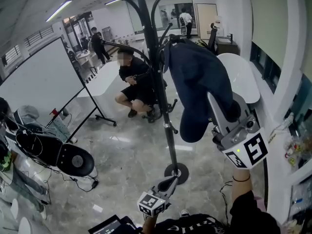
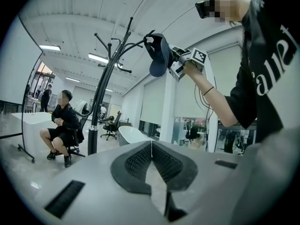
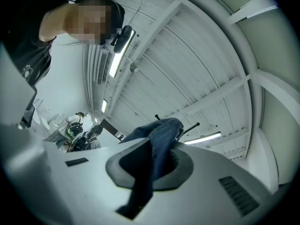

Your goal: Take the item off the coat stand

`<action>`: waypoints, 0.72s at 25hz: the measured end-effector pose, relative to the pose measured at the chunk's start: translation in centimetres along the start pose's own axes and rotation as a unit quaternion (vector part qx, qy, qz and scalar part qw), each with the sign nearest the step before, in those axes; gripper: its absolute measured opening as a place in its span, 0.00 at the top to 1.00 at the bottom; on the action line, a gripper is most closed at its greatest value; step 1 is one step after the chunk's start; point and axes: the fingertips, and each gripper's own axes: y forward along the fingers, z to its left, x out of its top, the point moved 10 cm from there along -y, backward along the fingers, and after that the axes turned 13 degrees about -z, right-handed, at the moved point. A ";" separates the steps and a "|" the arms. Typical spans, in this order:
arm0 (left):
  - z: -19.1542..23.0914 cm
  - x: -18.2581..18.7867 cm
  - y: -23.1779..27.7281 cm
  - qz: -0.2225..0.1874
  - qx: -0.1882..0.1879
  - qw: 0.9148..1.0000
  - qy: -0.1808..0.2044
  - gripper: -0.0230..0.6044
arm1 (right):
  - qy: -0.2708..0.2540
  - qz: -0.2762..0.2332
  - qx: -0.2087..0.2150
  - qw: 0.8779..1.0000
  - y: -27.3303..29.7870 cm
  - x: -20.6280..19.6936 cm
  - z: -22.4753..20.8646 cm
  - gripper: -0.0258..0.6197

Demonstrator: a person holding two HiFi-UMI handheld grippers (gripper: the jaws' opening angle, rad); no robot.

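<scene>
A black coat stand rises from a round base on the marble floor, also seen as the coat stand in the left gripper view. A dark navy cap hangs beside its upper hooks, and my right gripper is shut on it, raised and tilted upward. In the right gripper view the cap fills the gap between the jaws. From the left gripper view the cap is seen held near a hook tip. My left gripper is low near the stand's base, shut and empty.
A person crouches on a chair behind the stand. A whiteboard on a stand is at left, with bags and gear on the floor. A white table and a wall are at right. Other people stand far back.
</scene>
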 end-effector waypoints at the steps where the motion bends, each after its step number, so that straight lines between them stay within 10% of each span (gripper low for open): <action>1: -0.1 0.0 -0.1 0.000 0.000 1.000 0.000 0.96 | -0.002 -0.002 -0.002 1.000 -0.1 0.2 0.0 0.91; 18: -1.8 1.1 -12.2 0.007 0.035 0.999 -0.010 0.96 | -0.047 0.002 -0.051 0.998 1.6 5.4 4.5 0.92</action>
